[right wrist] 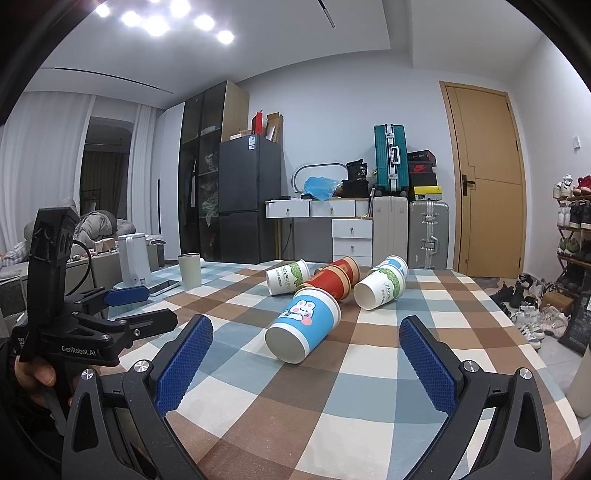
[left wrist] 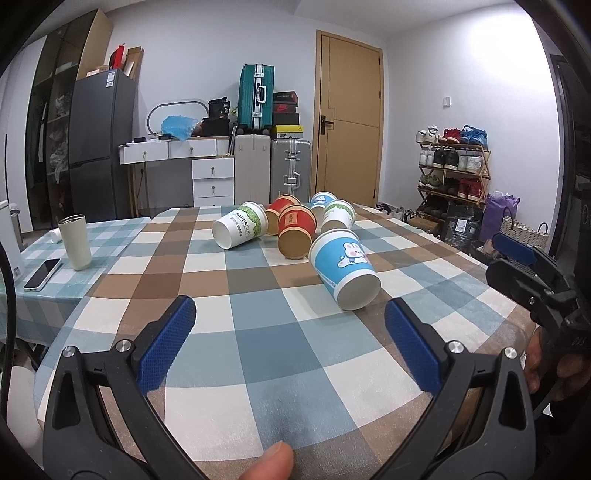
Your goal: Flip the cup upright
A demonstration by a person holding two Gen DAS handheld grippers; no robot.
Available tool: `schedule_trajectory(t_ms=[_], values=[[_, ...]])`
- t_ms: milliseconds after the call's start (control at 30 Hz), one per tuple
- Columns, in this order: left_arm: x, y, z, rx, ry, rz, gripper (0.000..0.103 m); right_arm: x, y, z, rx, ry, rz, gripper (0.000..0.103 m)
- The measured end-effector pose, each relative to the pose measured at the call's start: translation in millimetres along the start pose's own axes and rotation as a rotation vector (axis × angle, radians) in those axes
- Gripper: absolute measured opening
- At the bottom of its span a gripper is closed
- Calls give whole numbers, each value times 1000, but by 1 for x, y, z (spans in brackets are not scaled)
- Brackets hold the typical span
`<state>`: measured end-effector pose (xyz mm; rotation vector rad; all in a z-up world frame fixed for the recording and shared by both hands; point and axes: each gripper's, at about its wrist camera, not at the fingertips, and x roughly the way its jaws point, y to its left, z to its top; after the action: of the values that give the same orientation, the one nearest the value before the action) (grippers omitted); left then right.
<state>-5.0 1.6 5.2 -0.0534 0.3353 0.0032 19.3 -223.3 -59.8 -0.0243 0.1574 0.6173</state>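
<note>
On a checked tablecloth point(left wrist: 258, 350), the left gripper point(left wrist: 290, 325) and right gripper point(right wrist: 304, 345) hover with fingers spread wide, holding nothing. Just ahead, a blue rabbit cup point(right wrist: 303, 325) lies on its side, base toward the cameras, near five more toppled cups point(left wrist: 284, 225). Beyond stand suitcases point(left wrist: 273, 168) and a door point(left wrist: 349, 114). Only the right view shows ceiling lights point(right wrist: 159, 18); the left shows a full shoe rack point(left wrist: 452, 166).

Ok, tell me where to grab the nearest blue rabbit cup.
Grip the blue rabbit cup across its mid-wall with the right tongs, coming from the near side. It lies on its side, base toward you, walls exposed and apart from the other cups.
</note>
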Motion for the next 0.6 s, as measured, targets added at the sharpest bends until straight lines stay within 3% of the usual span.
schedule_trajectory(t_ms=[600], values=[[1, -4, -2, 16, 10, 7, 102, 3, -1, 2, 0, 3, -1, 103]])
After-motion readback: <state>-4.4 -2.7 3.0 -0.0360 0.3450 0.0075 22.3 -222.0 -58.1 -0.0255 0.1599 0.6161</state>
